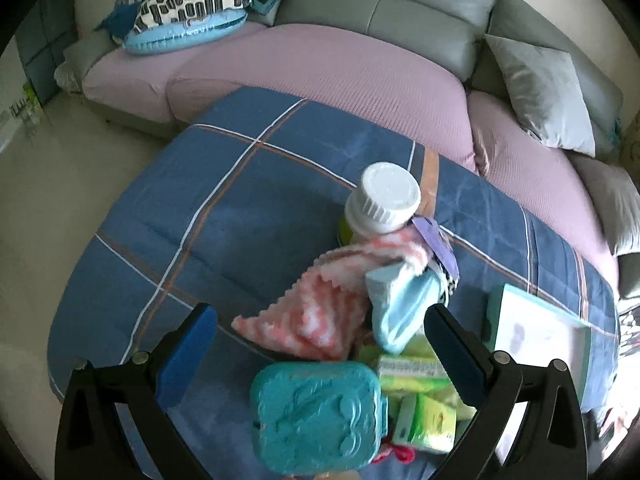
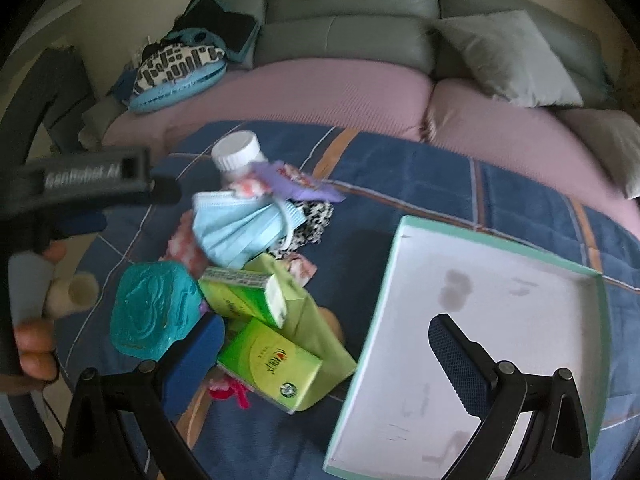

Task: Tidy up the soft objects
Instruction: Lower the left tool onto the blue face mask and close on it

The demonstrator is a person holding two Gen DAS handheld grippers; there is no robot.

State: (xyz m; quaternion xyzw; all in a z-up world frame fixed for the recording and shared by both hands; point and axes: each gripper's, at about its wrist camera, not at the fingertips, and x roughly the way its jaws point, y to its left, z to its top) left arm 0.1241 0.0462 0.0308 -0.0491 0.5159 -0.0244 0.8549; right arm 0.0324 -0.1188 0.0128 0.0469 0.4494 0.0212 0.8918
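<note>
While both tools hang over the blue checked quilt (image 1: 208, 216), neither grips anything. The left tool (image 1: 320, 324) has its blue pads wide apart; to its left the quilt lies bare, and between the pads sits a teal embossed case (image 1: 316, 416), close under the camera. Just ahead of that tool a pink-and-white striped cloth (image 1: 316, 312) is heaped with a light blue face mask (image 1: 400, 312) on its right edge, and behind them stands a white-capped bottle (image 1: 384, 200). Green tissue packs (image 1: 416, 392) lie by its right pad. The right tool (image 2: 326, 334) is spread open too: its left pad is near the green packs (image 2: 272, 368), its right pad hovers over the white inside of a shallow mint-rimmed box lid (image 2: 500, 320). The mask (image 2: 240, 228) lies ahead and left of it, apart from the lid.
</note>
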